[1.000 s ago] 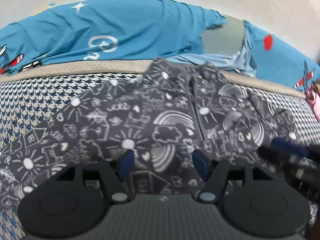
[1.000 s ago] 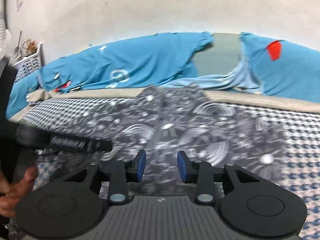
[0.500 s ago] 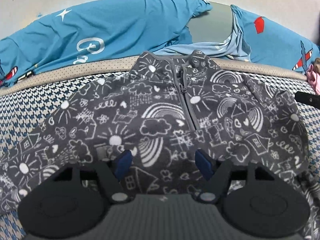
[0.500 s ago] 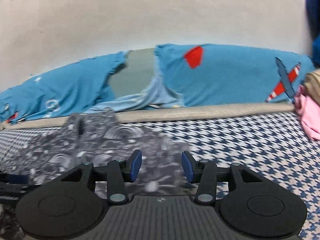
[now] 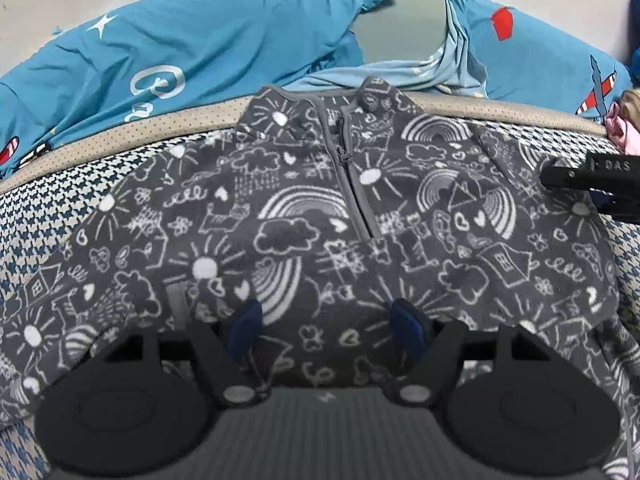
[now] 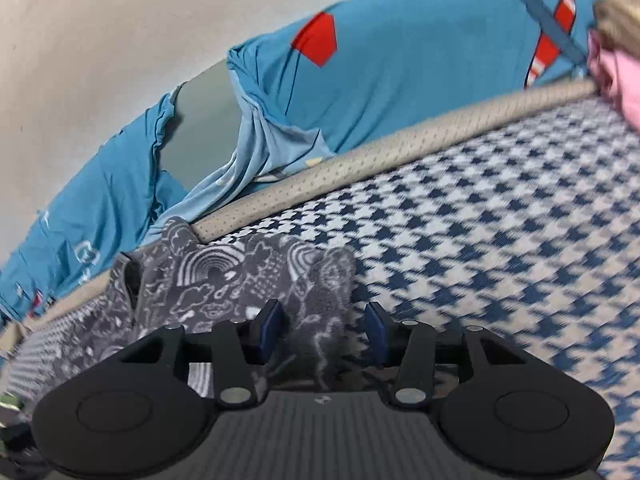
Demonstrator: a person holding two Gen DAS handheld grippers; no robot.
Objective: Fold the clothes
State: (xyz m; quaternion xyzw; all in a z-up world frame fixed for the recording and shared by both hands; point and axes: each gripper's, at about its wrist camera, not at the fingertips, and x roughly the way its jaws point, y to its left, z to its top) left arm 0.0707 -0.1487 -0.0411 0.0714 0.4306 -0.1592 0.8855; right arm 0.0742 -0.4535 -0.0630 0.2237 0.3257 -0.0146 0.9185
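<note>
A dark grey fleece pullover with white doodle print and a short zip lies spread flat, front up, on the houndstooth bed cover. My left gripper hovers open over its lower middle, with nothing pinched between the blue pads. In the right wrist view the pullover fills the lower left. My right gripper stands open and tilted over its right edge, so fabric lies under the left finger and bare cover under the right one. The right gripper's black tip pokes into the left wrist view beside the right shoulder.
Blue printed bedding is heaped along the wall behind the beige mattress piping. Pink clothing lies at the far right. Houndstooth cover stretches to the right of the pullover.
My right gripper has swung from the pullover's middle to its right edge, rolled, and its jaws have widened. The left gripper has barely shifted; its jaws stand slightly wider.
</note>
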